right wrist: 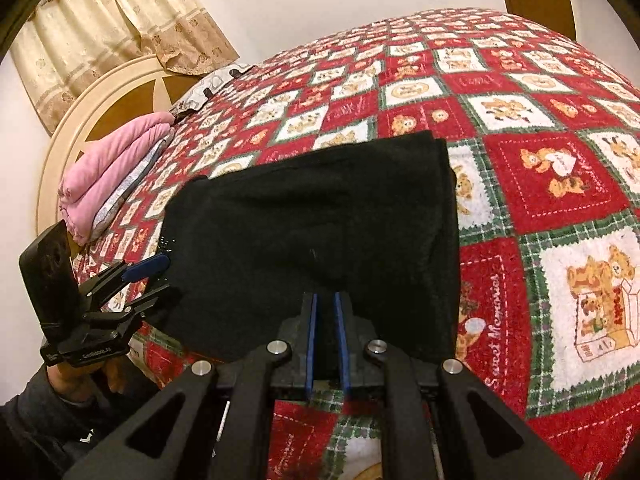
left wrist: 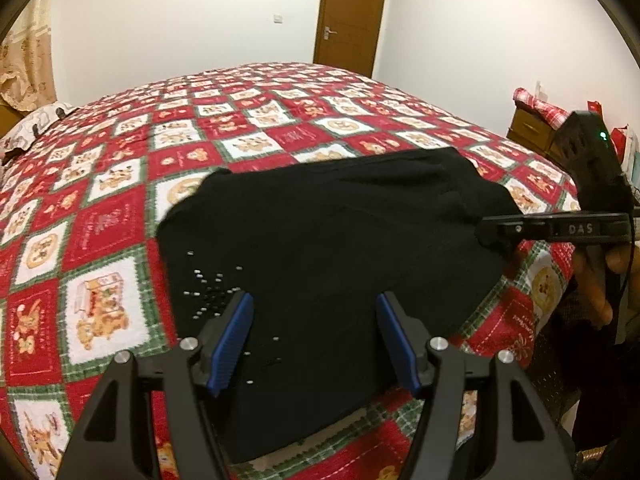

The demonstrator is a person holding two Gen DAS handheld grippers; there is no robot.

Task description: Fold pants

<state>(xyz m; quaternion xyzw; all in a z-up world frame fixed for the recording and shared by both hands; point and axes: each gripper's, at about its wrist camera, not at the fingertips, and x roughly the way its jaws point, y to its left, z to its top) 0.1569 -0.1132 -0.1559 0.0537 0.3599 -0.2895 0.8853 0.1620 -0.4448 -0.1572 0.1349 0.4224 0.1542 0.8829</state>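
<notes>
The black pants (left wrist: 328, 248) lie folded into a compact rectangle on the red patchwork bedspread (left wrist: 100, 220). They also show in the right wrist view (right wrist: 320, 232). My left gripper (left wrist: 314, 308) is open, its blue pads (left wrist: 232, 340) spread just above the near edge of the pants, holding nothing. It shows at the left in the right wrist view (right wrist: 160, 276). My right gripper (right wrist: 325, 304) has its pads nearly together at the near edge of the pants, with black fabric between them. It shows side-on at the pants' right edge in the left wrist view (left wrist: 486, 236).
Folded pink bedding (right wrist: 112, 168) and a pillow lie by the round headboard (right wrist: 100, 92). A wooden door (left wrist: 348, 16) is behind the bed. A nightstand (left wrist: 536, 128) stands by the bed's right side. A curtain (right wrist: 100, 28) hangs beside the headboard.
</notes>
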